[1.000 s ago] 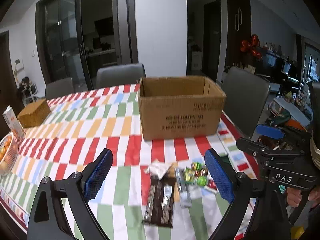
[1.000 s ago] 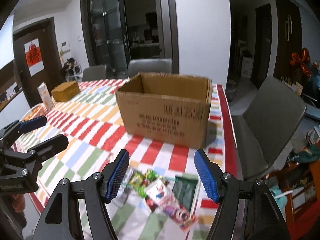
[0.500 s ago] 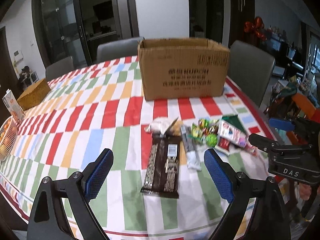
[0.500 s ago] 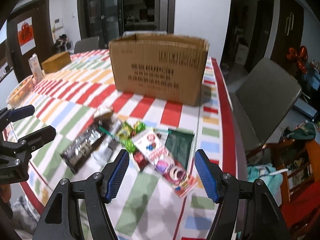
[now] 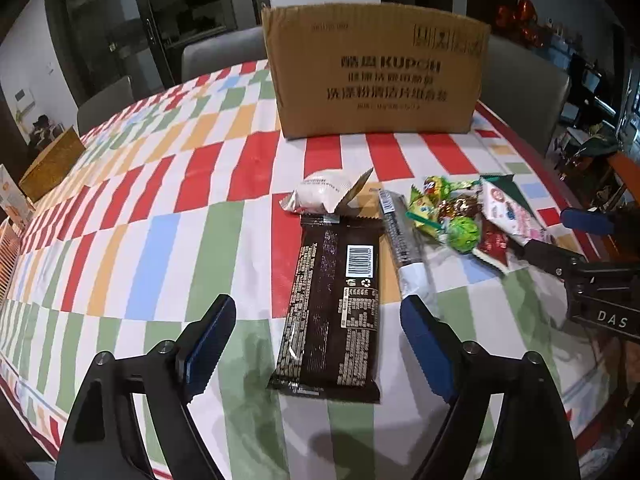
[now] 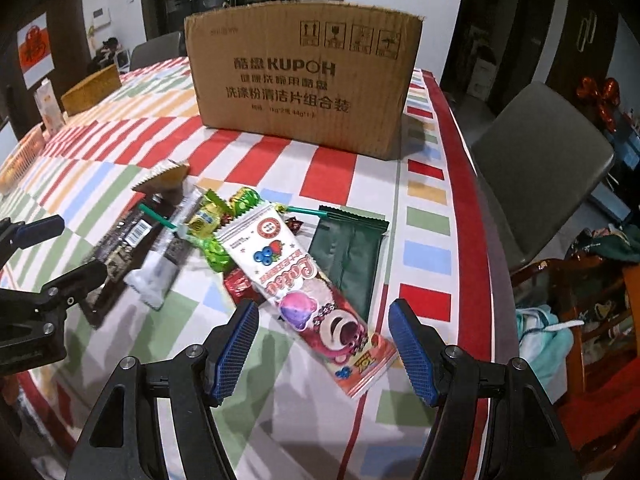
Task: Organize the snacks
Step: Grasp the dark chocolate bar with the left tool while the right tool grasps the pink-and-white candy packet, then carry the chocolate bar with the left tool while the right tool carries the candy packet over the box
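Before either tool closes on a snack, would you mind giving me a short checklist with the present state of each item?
1. Left tool open: ok, blue pads wide apart.
2. Left tool lined up on a target: ok, the dark chocolate bar lies flat between the pads.
3. Right tool open: ok, nothing gripped.
4. Right tool lined up: ok, the pink Lotso packet lies between the pads, tilted across the gap.
5. Pink packet free of neighbours: not ok, it overlaps the green packet and the candies.
6. Cardboard box has room inside: cannot tell, only its front wall shows.
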Tool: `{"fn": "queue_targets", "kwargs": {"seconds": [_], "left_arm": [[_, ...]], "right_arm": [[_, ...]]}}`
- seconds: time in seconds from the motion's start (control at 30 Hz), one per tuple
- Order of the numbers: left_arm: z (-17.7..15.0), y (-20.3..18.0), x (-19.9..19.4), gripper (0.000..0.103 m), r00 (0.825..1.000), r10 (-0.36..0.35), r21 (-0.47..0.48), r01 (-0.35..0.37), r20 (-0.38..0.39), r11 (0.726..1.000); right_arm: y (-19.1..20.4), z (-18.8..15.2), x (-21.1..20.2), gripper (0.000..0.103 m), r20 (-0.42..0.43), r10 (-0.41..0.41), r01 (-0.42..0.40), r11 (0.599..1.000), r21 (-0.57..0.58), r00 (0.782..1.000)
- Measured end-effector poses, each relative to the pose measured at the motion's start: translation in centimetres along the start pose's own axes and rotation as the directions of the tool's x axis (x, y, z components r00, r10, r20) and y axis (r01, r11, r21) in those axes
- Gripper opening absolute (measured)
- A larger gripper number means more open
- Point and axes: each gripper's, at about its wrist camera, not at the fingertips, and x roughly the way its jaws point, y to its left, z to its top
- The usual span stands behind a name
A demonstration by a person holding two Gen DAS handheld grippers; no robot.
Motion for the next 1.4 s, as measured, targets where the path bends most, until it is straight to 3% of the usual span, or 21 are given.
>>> {"fn": "queue_targets", "kwargs": {"seconds": [0.23,0.6,0.77,0.97,1.4], "left_arm": [[0.4,0.1,1.9,0.078,0.999,-0.029,-0.014,0.028,-0.035,1.000],[0.7,0.0,3.2,0.051,0.996,-0.061,-0.043,0.058,-0.071,0.997],[0.4,0.1,2.8,0.050,0.994,-0.087,-0.069,0.083,-0.068,0.994],[0.1,0.1,1.2,0.049,0.992,-0.113,-0.087,0.108,-0.053,0.990],[0.8,0.3,-4.4,0.049,0.991,-0.114,-0.093,0.120,0.070,0.988]], "right_arm": [[-0.4,0.5,1.6,0.066,-0.023,0.007,-0.007,1.000,0.003,1.000],[-0.5,0.6,2.3,0.042,-0.042,0.010,-0.010,1.000,0.009,0.999],[-0.4,0.4,1.7,0.031,-0.035,0.010,-0.010,1.000,0.005,0.999],[-0.1,0.3,0.2,0.028,0.000,0.018,-0.018,1.000,0.016,1.000],[0.2,0.3,-3.3,0.024,0.076,0.079,-0.082,0.996,0.038,0.994]]}}
